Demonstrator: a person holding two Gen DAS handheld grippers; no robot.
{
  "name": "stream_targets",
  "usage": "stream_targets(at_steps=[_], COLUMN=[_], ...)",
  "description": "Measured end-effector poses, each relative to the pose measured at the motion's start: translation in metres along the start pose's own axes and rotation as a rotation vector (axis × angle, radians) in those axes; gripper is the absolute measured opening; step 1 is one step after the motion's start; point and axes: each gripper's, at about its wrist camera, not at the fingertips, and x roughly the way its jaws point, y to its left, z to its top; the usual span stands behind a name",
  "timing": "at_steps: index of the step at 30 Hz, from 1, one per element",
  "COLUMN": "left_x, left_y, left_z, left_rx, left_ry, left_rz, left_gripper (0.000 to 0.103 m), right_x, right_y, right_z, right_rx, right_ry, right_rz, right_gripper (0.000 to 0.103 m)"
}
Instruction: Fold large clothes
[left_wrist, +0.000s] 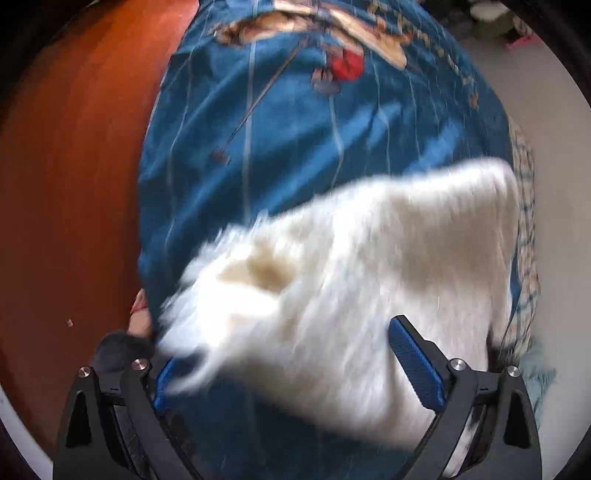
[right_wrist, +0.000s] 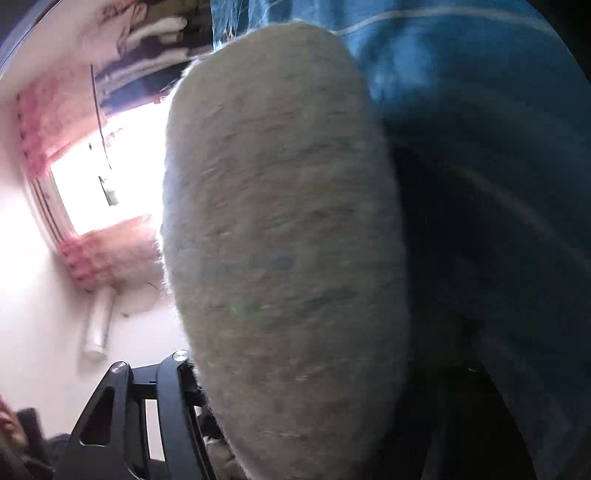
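Note:
A white fluffy garment (left_wrist: 369, 266) lies on a blue printed bedsheet (left_wrist: 258, 129), blurred at its left edge. My left gripper (left_wrist: 291, 373) hangs over it, pointing steeply down, open wide; its blue pads (left_wrist: 415, 363) stand either side of the garment's near part without pressing it. In the right wrist view the same fuzzy garment (right_wrist: 280, 221) fills the middle, very close to the lens. It covers my right gripper (right_wrist: 303, 391) between the fingers. Only the left black finger (right_wrist: 177, 402) shows; the other is hidden in shadow, so the grip is unclear. Blue sheet (right_wrist: 461, 92) lies behind.
Orange-brown wooden floor (left_wrist: 74, 184) runs along the bed's left side, pale floor (left_wrist: 554, 166) along its right. A checked cloth (left_wrist: 526, 229) hangs at the bed's right edge. A bright window (right_wrist: 99, 170) with pink curtains (right_wrist: 110, 251) and stacked clothes (right_wrist: 147, 40) lie beyond.

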Motion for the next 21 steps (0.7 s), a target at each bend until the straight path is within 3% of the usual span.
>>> stream_targets(at_steps=[1, 3, 4, 5, 9, 16, 21], left_x=[0.002, 0.003, 0.001, -0.001, -0.016, -0.048, -0.060], left_y=[-0.002, -0.010, -0.017, -0.025, -0.056, -0.096, -0.153], left_z=[0.003, 0.012, 0.015, 0.017, 0.022, 0.047, 0.081], left_rx=[-0.009, -0.017, 0.001, 0.029, 0.148, 0.261, 0.369], left_ry=[-0.014, -0.057, -0.070, -0.076, -0.121, -0.113, -0.103], left_rz=[-0.011, -0.030, -0.016, 0.006, 0.057, 0.084, 0.030], left_gripper=[0.098, 0.078, 0.052, 0.033, 0.026, 0.025, 0.025], right_x=[0.001, 0.006, 0.007, 0.007, 0.001, 0.004, -0.010], right_y=[-0.005, -0.016, -0.018, -0.017, -0.004, 0.037, 0.080], right_z=[-0.002, -0.003, -0.002, -0.002, -0.018, -0.031, -0.015], right_rx=[0.012, 0.029, 0.031, 0.029, 0.003, 0.008, 0.008], right_ry=[0.000, -0.010, -0.015, -0.027, -0.067, -0.126, -0.213], right_rz=[-0.039, -0.073, -0.060, -0.047, -0.003, 0.081, 0.158], right_gripper=[0.077, 0.084, 0.086, 0.085, 0.066, 0.061, 0.061])
